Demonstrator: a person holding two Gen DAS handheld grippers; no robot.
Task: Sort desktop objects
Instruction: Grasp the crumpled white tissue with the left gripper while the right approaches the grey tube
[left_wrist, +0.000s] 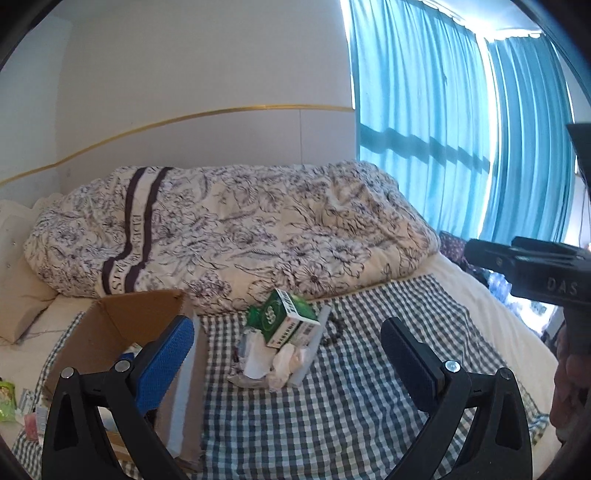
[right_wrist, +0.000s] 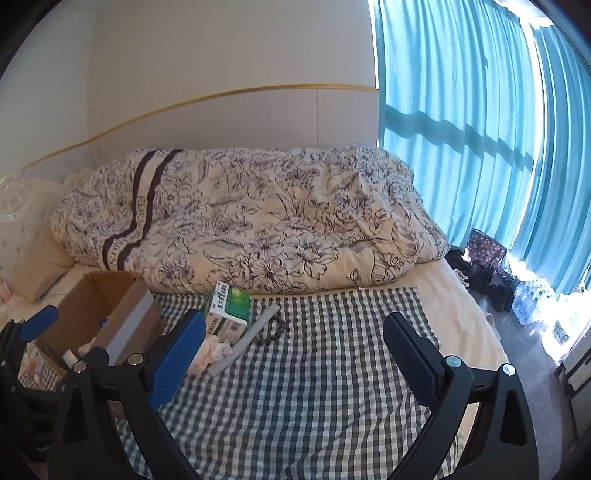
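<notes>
Clutter is sitting in a small heap on the checked cloth (left_wrist: 351, 398), and I am taking the green and white carton (left_wrist: 288, 321) on top of that heap as my landmark. My left gripper (left_wrist: 286, 350) is hovering over the cloth with its jaws spread wide and nothing between them; the carton is lying just ahead of it, between the two fingers in the left wrist view. Crumpled tissues (left_wrist: 288, 363) are lying under and in front of the carton, a grey strip (right_wrist: 245, 338) is leaning along its right side, and a string of dark beads (right_wrist: 271, 332) is resting just right of that strip. Left of the carton, the open cardboard box (left_wrist: 125, 325) is standing on the cloth. My right gripper (right_wrist: 295, 347) is also gaping wide and empty, with the carton lying ahead and to its left. Behind the carton, the flowered quilt (right_wrist: 258, 218) is lying bunched up.
</notes>
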